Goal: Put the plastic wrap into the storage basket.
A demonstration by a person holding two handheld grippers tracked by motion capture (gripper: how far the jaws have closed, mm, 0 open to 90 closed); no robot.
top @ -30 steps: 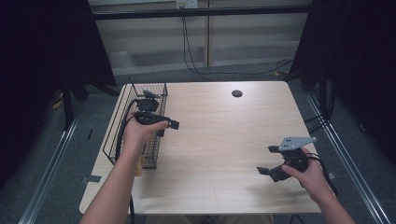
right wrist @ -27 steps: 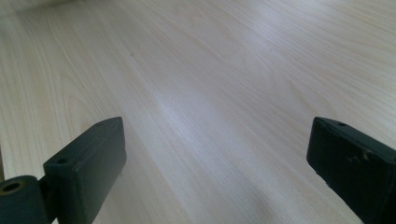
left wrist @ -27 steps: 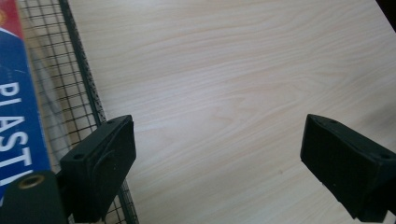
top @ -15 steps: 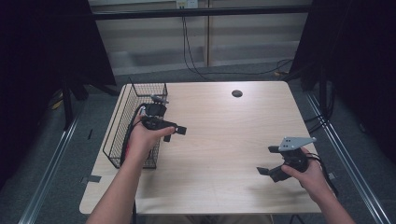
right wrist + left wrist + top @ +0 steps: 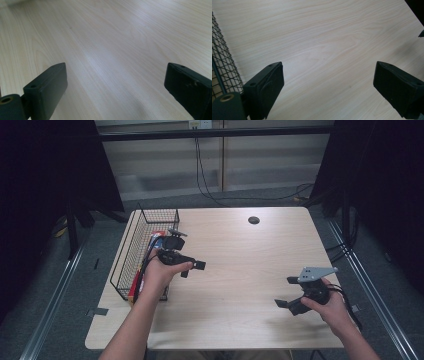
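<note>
Both hand-held grippers gape wide and empty, the left hand-held gripper (image 5: 192,266) just beside the black wire-mesh basket (image 5: 131,251) at nine o'clock on the pale wooden worktop (image 5: 240,250), where a careless reach risks snagging a jaw in the mesh, the right hand-held gripper (image 5: 286,292) idle at four o'clock.

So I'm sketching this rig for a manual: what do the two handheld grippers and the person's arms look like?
Both are black two-jaw tools. The left gripper has blocky rectangular jaws with small screw holes, a brass-coloured fitting near the base, and a black cable trailing back. The right gripper carries a grey three-cornered plate on top, plus a black cable. The forearms are bare, with no sleeves in view.
</note>
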